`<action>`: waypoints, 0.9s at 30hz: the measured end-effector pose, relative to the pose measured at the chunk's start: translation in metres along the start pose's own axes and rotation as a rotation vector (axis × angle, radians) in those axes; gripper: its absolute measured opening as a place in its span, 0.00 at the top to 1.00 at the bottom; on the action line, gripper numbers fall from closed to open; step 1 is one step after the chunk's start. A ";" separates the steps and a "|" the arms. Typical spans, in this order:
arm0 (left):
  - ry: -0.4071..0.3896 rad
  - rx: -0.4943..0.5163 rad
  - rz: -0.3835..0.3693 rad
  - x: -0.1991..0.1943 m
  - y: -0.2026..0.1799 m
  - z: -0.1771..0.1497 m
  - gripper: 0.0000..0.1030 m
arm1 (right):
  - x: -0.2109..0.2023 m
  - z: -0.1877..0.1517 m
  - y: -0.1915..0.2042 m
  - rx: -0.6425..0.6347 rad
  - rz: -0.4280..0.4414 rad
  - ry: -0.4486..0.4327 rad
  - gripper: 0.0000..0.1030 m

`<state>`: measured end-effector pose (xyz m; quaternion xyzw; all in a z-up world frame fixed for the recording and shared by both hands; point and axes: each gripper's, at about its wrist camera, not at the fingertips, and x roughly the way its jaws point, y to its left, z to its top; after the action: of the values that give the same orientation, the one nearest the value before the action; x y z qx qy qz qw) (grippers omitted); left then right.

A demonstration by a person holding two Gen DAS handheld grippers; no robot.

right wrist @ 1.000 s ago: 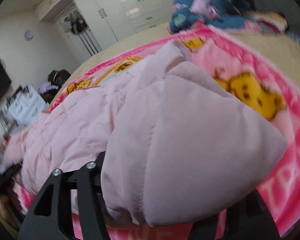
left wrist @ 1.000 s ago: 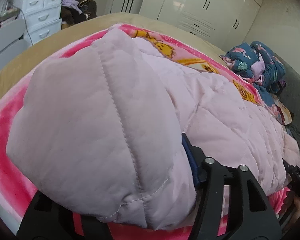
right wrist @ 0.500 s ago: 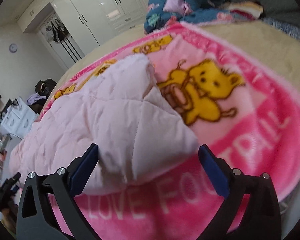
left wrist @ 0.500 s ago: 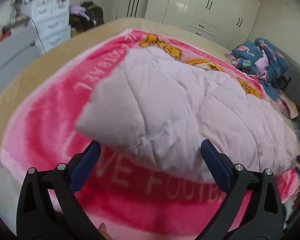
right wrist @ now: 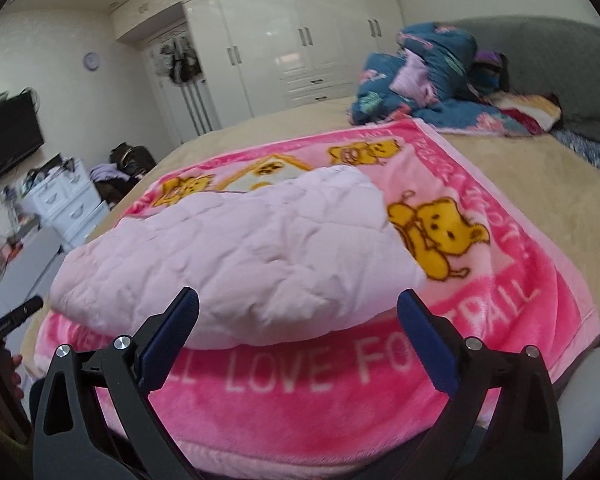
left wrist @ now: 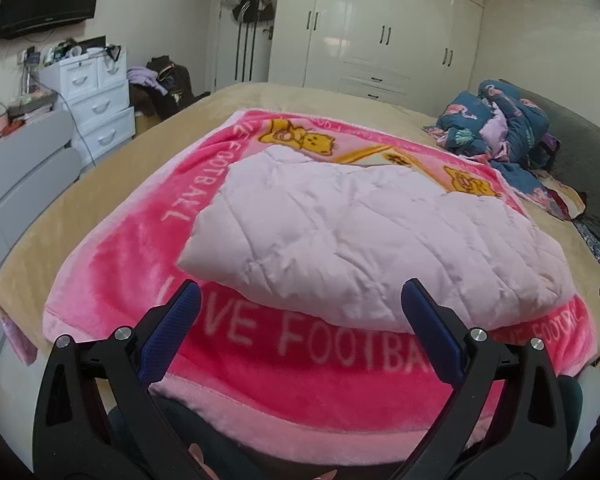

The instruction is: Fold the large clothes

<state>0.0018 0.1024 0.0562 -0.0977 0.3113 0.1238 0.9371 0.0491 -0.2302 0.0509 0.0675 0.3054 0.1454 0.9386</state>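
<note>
Bedroom scene from the left wrist camera: a pale pink quilted garment [left wrist: 364, 240] lies folded in a thick pad on a hot-pink fleece blanket [left wrist: 300, 344] printed with yellow bears and the words "LOVE FOOTBALL", spread over a tan-covered bed [left wrist: 112, 184]. The left claw [left wrist: 300, 304] hangs in front of the garment's near edge with its blue-padded fingers [left wrist: 172, 332] spread wide, holding nothing; the fold sits beyond the tips, untouched. A white drawer chest [left wrist: 94, 100] stands by the left wall, its drawers shut, with clutter heaped on top; what the drawers hold cannot be told. White wardrobe doors [left wrist: 384, 36] are closed. A crumpled blue floral quilt [left wrist: 496, 120] rests at the far right of the bed, against a grey headboard [left wrist: 580, 148]. Bags hang on the door [left wrist: 252, 4].

From the right wrist camera, the same garment [right wrist: 244, 256] lies on the blanket [right wrist: 340, 392], its right corner beside a large yellow bear print [right wrist: 436, 232]. The right claw [right wrist: 298, 306] is likewise fully spread and empty, its blue pads [right wrist: 168, 344] on either side of the garment's near edge without touching it. The tip of the left claw [right wrist: 16, 314] shows at the far left edge, with fingers of a hand [right wrist: 4, 368] below it. A black television [right wrist: 8, 136] hangs on the left wall, the drawer chest [right wrist: 66, 204] below it.
</note>
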 end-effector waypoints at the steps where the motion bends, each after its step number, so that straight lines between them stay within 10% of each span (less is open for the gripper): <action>1: -0.006 0.007 -0.001 -0.004 -0.003 -0.001 0.09 | -0.004 0.000 0.005 -0.012 0.010 -0.003 0.04; 27: -0.009 0.087 -0.110 -0.034 -0.051 -0.022 0.09 | -0.025 -0.050 0.090 -0.195 0.089 0.076 0.04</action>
<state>-0.0219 0.0425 0.0649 -0.0733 0.3065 0.0591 0.9472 -0.0208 -0.1510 0.0438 -0.0164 0.3218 0.2184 0.9211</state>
